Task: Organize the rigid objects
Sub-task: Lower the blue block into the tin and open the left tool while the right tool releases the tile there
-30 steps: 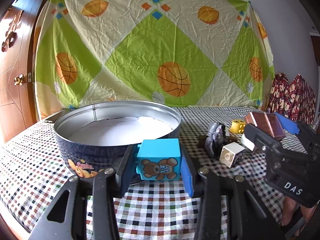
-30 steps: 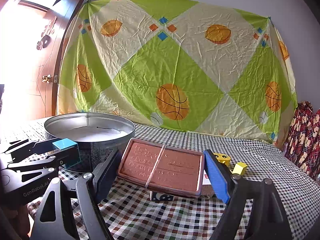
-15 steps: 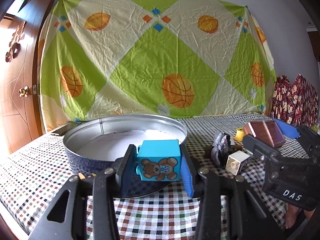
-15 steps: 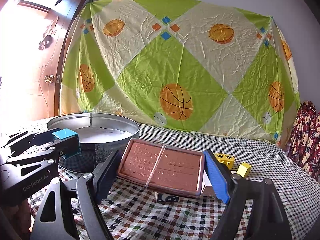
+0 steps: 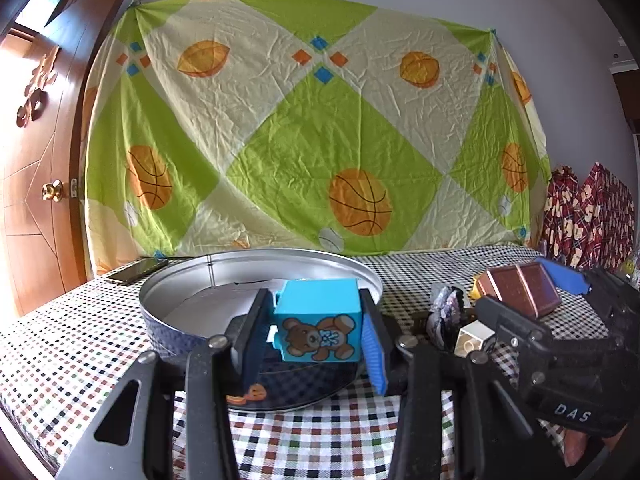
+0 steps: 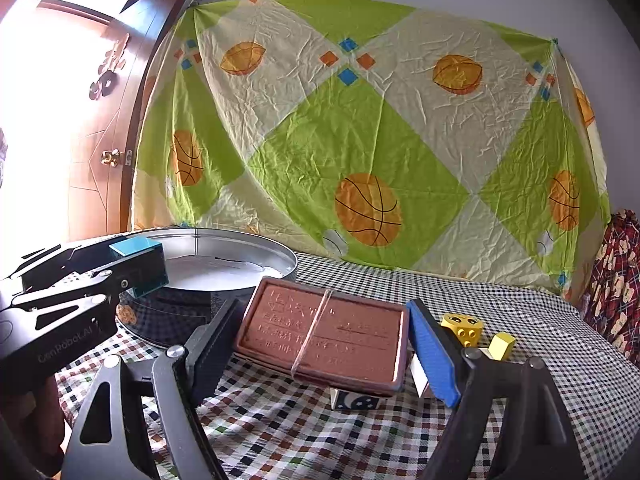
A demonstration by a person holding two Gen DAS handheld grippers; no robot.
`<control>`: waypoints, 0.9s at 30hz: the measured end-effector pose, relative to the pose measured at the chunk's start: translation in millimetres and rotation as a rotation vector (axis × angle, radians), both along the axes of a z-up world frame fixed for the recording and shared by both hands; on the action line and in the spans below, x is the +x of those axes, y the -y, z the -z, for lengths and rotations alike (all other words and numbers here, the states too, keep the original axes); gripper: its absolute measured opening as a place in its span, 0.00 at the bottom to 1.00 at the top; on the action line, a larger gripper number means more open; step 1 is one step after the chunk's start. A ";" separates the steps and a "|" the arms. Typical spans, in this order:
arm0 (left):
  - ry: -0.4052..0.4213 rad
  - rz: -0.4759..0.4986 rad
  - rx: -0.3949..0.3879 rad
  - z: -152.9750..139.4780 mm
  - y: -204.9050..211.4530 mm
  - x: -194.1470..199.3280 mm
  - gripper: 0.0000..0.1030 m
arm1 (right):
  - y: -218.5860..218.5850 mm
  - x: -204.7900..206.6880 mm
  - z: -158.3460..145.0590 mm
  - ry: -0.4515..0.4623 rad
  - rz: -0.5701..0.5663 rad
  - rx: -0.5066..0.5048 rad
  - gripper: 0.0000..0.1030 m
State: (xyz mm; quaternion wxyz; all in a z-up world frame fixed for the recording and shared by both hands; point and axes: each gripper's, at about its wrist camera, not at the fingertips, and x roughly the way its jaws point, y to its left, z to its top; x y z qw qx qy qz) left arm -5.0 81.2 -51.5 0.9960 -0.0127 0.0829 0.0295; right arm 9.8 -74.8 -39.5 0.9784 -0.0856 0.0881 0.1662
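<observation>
The left gripper (image 5: 316,330) squeezes a blue bear block (image 5: 318,326) by the round tin (image 5: 176,280). The right gripper (image 6: 324,340) squeezes a flat brown box (image 6: 324,334).

Right claw (image 6: 320,344) gripped brown flat box (image 6: 324,338) above checked bench (image 6: 520,312). Left claw (image 6: 132,264) held blue block (image 6: 138,266) over round tin (image 6: 224,268)'s rim.

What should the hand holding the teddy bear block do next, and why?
Probably carry it a bit farther forward over the tin, then let go. The left gripper holds the block above the tin's near rim, not yet over the open middle, so dropping it now could hit the edge.
</observation>
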 end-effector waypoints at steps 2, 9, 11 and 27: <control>0.002 -0.009 -0.003 -0.7 -2.5 0.1 0.41 | -2.1 -0.7 0.2 0.002 -0.007 -0.003 0.81; -0.006 -0.029 -0.005 -1.5 -7.6 1.4 0.41 | -5.6 0.3 0.0 -0.008 -0.020 -0.002 0.81; -0.005 -0.035 -0.008 -2.1 -9.7 1.1 0.41 | -7.6 0.2 -0.2 -0.009 -0.027 -0.003 0.81; -0.014 -0.049 -0.052 0.8 -29.2 1.8 0.41 | -31.2 -2.5 -0.5 -0.009 -0.069 -0.021 0.81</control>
